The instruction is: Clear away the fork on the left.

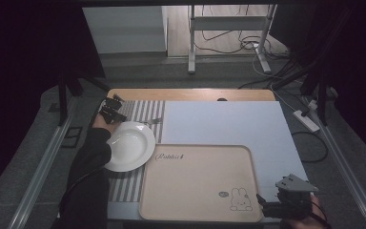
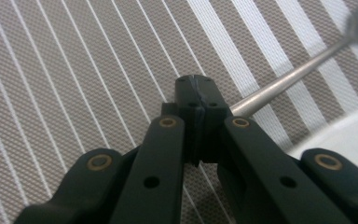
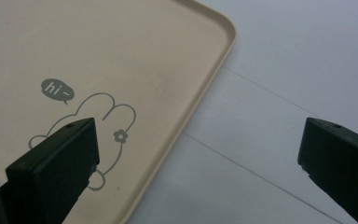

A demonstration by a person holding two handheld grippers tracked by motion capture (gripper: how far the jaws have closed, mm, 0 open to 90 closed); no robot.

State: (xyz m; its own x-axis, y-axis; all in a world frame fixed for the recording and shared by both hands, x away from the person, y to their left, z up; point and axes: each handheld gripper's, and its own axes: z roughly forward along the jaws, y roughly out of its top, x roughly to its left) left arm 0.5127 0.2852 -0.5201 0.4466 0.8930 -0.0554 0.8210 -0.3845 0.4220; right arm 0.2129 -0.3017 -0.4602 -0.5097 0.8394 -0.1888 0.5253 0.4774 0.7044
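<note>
Gripping a slim, silvery utensil handle point(image 2: 279, 86), left gripper point(image 2: 196, 84).

A: How is the left gripper point(image 2: 196, 91) sitting?

B: Its two black jaws are pressing tight together, tips meeting, pointing down and away. In the high view the left hand point(image 1: 101, 123) is reaching far forward, with the dark sleeve point(image 1: 88, 176) stretching up from the bottom edge.

A: And the right gripper point(image 3: 198, 154)?

B: Its jaws are standing wide apart with nothing between them. The right hand point(image 1: 310, 210) is holding it low at the near right, the grey three-cornered plate point(image 1: 295, 183) facing up.
</note>
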